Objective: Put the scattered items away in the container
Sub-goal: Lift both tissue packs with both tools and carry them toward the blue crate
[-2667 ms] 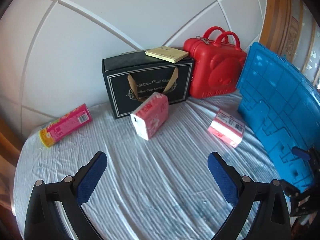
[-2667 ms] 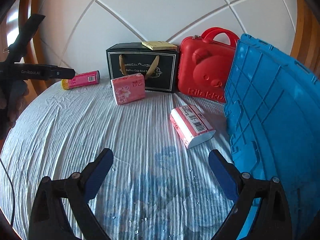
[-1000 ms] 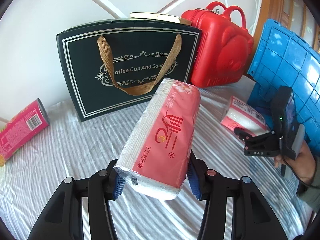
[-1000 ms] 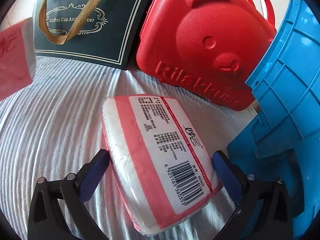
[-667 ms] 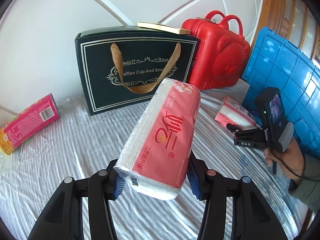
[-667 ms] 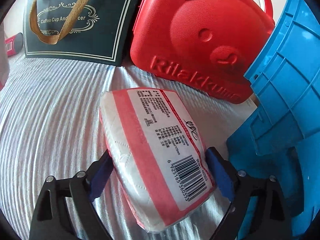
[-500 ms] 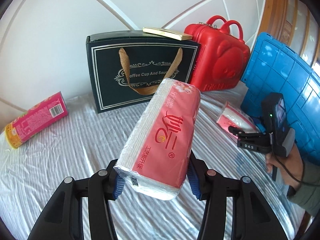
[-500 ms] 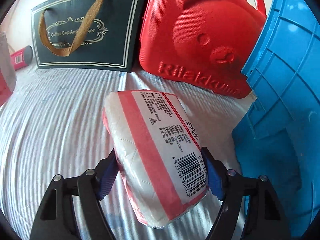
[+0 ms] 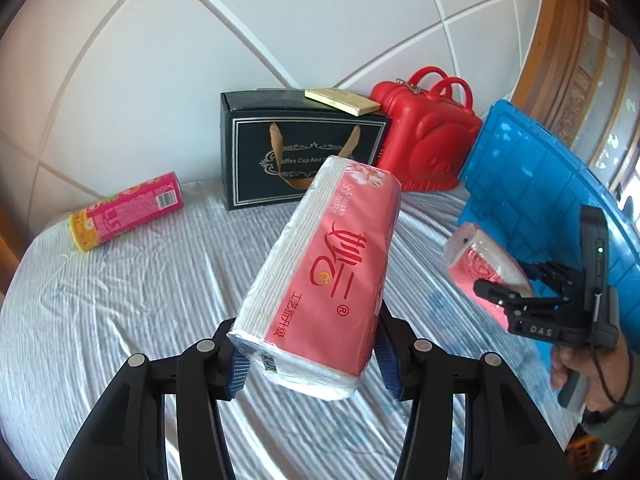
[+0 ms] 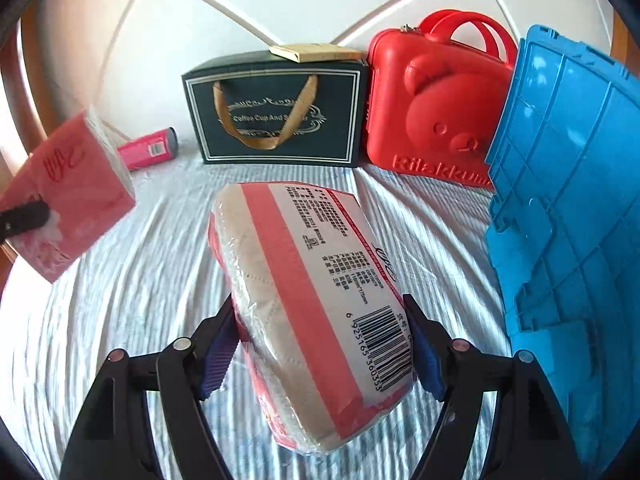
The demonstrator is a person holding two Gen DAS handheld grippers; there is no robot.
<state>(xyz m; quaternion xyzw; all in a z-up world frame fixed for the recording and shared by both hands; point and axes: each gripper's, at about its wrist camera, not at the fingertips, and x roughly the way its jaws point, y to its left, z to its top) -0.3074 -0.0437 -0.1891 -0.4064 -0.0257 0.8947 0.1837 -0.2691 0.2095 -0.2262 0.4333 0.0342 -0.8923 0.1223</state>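
Far left, pink tube lies on the striped cloth. My left gripper clamps the red tissue pack, raised off the cloth. My right gripper clamps the barcode tissue pack. Blue crate stands right, tilted.

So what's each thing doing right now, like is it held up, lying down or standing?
Left gripper: shut on the pink tissue pack.
Pink tissue pack: held off the cloth, tilted.
Right gripper: shut on the barcode tissue pack.
Barcode tissue pack: held, label up.
Pink can: lying on its side.
Black gift bag: standing upright.
Red bear case: standing, closed.
Blue crate: tipped on its side.
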